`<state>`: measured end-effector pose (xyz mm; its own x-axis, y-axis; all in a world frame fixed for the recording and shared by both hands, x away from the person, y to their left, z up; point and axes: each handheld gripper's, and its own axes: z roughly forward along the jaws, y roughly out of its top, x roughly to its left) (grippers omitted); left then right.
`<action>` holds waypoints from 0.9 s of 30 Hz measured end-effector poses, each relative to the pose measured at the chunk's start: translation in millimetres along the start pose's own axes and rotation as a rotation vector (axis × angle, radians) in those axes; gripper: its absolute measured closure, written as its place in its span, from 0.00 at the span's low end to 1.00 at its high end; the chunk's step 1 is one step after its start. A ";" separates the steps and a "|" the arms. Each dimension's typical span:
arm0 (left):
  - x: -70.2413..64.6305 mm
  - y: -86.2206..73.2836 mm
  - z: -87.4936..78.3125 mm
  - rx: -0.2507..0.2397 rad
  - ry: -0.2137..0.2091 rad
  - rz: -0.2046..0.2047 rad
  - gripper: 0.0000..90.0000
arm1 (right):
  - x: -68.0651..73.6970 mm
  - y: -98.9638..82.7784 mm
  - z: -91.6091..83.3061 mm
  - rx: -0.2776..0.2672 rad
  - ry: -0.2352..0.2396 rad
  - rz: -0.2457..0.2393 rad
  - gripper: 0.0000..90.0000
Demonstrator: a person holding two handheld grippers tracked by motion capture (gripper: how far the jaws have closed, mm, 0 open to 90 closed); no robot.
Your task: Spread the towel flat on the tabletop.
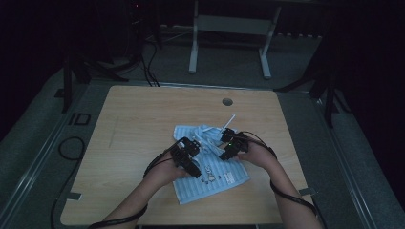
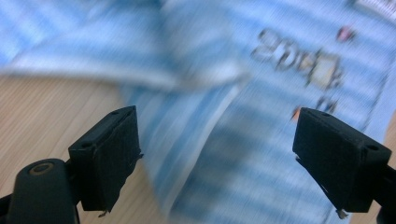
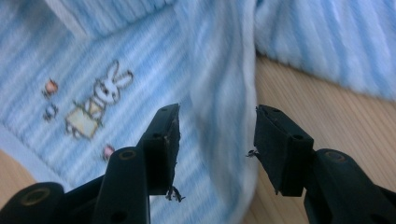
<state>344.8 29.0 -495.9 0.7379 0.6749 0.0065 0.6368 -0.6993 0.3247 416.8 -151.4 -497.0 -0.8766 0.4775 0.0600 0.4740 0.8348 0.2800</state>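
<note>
A light-blue striped baby garment [image 1: 224, 171] lies rumpled on the wooden table [image 1: 143, 109]. My left gripper [image 1: 191, 148] hovers over its left part and my right gripper [image 1: 227, 148] over its upper right part. In the left gripper view the left gripper [image 2: 217, 116] has its jaws wide apart above the blurred cloth [image 2: 224, 154] with its small print [image 2: 299, 60]; nothing is pinched. In the right gripper view the right gripper [image 3: 215, 112] straddles a folded hem [image 3: 229, 107] beside a rabbit print [image 3: 100, 105]. Its pads stand clear of the cloth.
A round cable hole [image 1: 227, 101] sits near the table's far edge. A white strip [image 1: 229, 121] sticks out past the garment's far side. A black cable [image 1: 71, 148] loops on the floor at left, and a white table frame [image 1: 229, 28] stands behind.
</note>
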 end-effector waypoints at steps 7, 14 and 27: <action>-2.0 19.6 19.2 -0.002 0.008 0.005 0.37 | -3.2 8.4 9.1 -0.007 -0.008 0.015 0.72; 12.1 16.4 20.5 -0.054 0.044 0.006 0.82 | -4.5 5.2 6.7 -0.023 -0.013 0.009 0.93; 30.2 -0.7 -5.7 -0.075 0.079 -0.004 0.95 | 0.0 -16.3 -12.3 -0.058 -0.032 0.002 0.94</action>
<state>365.4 51.2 -490.5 0.7139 0.6958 0.0785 0.6186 -0.6792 0.3950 408.1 -168.4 -489.8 -0.8719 0.4887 0.0306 0.4696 0.8169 0.3349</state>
